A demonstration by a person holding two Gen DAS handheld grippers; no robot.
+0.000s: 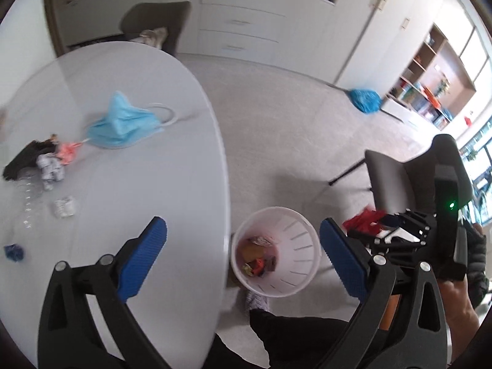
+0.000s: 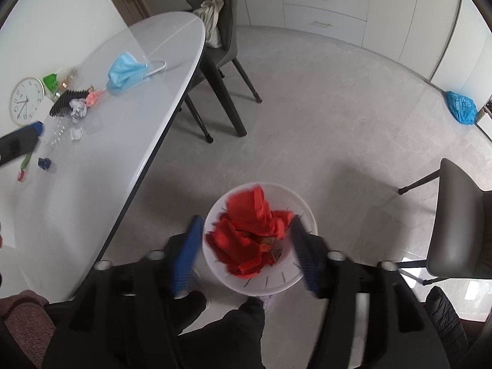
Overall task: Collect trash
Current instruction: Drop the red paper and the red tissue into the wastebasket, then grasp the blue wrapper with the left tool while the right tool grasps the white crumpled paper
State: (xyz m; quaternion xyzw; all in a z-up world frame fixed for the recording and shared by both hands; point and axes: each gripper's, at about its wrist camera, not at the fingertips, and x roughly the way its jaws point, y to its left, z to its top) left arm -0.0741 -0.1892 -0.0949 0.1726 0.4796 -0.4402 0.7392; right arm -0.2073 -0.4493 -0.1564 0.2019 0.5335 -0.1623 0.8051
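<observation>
A white trash bin (image 1: 303, 240) stands on the floor beside the white oval table (image 1: 160, 160); it holds several wrappers. In the right wrist view a crumpled red bag (image 2: 249, 230) is over the bin (image 2: 292, 279), between the open fingers of my right gripper (image 2: 246, 240), apparently loose. My left gripper (image 1: 243, 240) is open and empty, straddling the table edge and the bin. On the table lie a blue face mask (image 1: 123, 123), a pink scrap (image 1: 67, 152), crumpled paper (image 1: 50, 169), a white wad (image 1: 64, 206), a small blue scrap (image 1: 13, 252) and a clear plastic bottle (image 1: 27, 206).
A black ridged item (image 2: 66, 100), a green item (image 2: 50, 81) and a wall clock (image 2: 26, 100) lie at the table's far end. Grey chairs stand at the table's end (image 2: 221, 30) and to the right (image 2: 461, 224). A blue bag (image 2: 461, 107) lies on the floor by cabinets.
</observation>
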